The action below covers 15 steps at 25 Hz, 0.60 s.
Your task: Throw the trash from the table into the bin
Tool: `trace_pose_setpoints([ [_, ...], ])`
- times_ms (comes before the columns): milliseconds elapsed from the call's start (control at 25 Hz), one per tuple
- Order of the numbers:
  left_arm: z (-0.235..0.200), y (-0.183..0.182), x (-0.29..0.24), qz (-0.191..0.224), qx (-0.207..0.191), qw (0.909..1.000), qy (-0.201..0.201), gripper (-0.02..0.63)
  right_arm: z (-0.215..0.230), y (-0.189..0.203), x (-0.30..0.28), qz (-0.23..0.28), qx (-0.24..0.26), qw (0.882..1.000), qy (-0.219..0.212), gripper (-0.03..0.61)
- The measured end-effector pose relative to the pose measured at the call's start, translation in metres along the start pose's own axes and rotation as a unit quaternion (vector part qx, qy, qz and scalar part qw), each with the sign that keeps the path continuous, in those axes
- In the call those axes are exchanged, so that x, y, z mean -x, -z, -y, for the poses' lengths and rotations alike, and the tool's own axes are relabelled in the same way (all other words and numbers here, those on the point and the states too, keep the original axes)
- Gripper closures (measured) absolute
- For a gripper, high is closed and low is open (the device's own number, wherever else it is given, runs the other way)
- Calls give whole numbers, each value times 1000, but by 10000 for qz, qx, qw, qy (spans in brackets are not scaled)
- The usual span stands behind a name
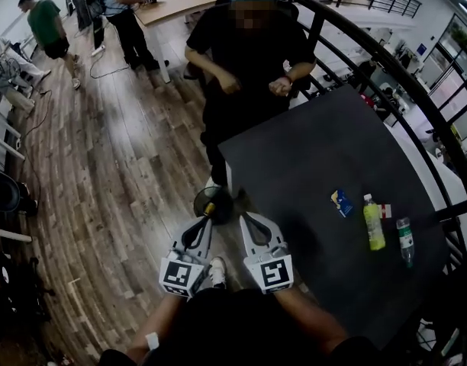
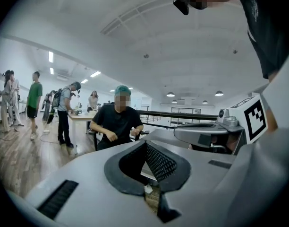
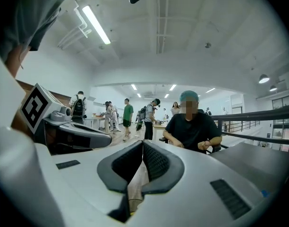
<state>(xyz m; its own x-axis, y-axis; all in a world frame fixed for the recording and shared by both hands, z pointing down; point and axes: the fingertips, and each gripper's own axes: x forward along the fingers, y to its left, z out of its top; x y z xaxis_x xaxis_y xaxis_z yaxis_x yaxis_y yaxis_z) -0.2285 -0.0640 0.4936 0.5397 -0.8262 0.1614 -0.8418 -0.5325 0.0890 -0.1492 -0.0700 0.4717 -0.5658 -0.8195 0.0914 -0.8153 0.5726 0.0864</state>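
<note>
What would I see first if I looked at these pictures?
Probably the two grippers low in the head view: the left gripper and right gripper, fingers shut and empty, point side by side toward a round dark bin on the wooden floor. Next, the yellow-green bottle shows bright on the dark table, where a person in black sits at the far end.

Wrapper [image 1: 342,203] and bottles [image 1: 374,223] on table [image 1: 310,166]; bin [image 1: 213,204] at its left

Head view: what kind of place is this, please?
Probably an open-plan office or lab, perhaps on an upper level: a wooden floor, a curved black railing, and people standing at a light worktable farther back.
</note>
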Motion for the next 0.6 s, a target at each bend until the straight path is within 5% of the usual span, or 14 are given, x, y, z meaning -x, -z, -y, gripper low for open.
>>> trace_pose_setpoints([
  [360, 77, -2, -39, -102, -157, 9965, 811, 594, 60, 11, 65, -145, -97, 9964, 826, 554],
  [600, 143, -2, -71, -180, -310, 9864, 1607, 594, 108, 22, 127, -234, -232, 9848, 1707, 554],
])
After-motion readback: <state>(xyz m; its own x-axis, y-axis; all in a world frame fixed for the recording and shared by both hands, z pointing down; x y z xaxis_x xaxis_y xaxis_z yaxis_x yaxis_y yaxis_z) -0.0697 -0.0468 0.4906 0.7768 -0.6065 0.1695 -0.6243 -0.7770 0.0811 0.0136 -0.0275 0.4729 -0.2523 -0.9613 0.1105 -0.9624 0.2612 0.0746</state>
